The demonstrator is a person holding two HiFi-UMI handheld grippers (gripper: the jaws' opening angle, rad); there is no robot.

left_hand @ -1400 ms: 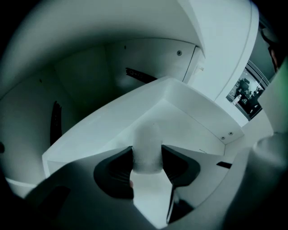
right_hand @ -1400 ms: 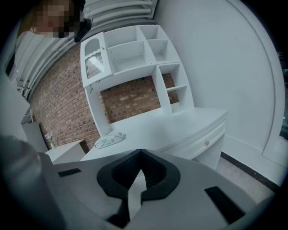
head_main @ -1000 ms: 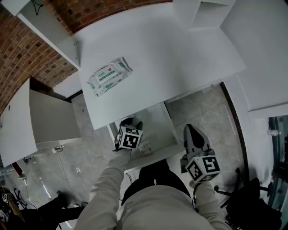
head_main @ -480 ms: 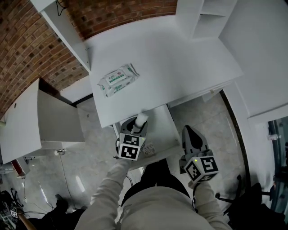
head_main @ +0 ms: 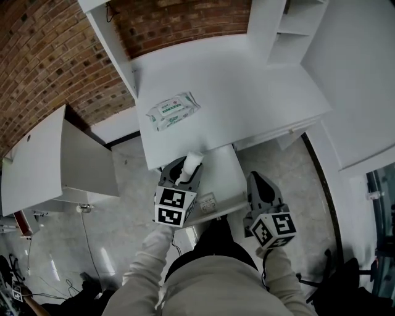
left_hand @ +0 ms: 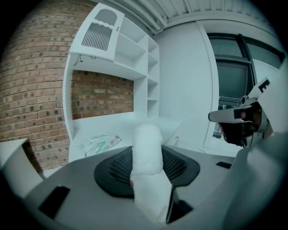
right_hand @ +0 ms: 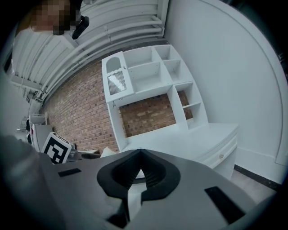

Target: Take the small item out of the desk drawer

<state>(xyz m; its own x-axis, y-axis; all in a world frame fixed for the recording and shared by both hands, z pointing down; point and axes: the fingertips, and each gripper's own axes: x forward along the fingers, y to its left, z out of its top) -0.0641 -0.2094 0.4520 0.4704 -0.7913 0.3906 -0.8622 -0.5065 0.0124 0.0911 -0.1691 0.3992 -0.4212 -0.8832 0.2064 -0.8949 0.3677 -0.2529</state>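
The small item (head_main: pixel 193 163) is a soft white roll, and my left gripper (head_main: pixel 187 171) is shut on it. It is held up above the open white drawer (head_main: pixel 229 173), close to the desk's front edge. In the left gripper view the roll (left_hand: pixel 147 148) stands upright between the dark pads and sticks out past them. My right gripper (head_main: pixel 257 180) hangs to the right of the drawer, shut and holding nothing. In the right gripper view its tips (right_hand: pixel 140 153) meet.
A pack of wet wipes (head_main: pixel 173 110) lies on the white desk (head_main: pixel 247 86). A small printed packet (head_main: pixel 207 202) lies at the drawer's near edge. An open white cabinet door (head_main: pixel 37 160) stands at the left, a shelf unit (head_main: pixel 290 18) at the back right.
My left gripper has risen out of the drawer with the white roll in its jaws, toward the desk edge. The right gripper has hardly moved.
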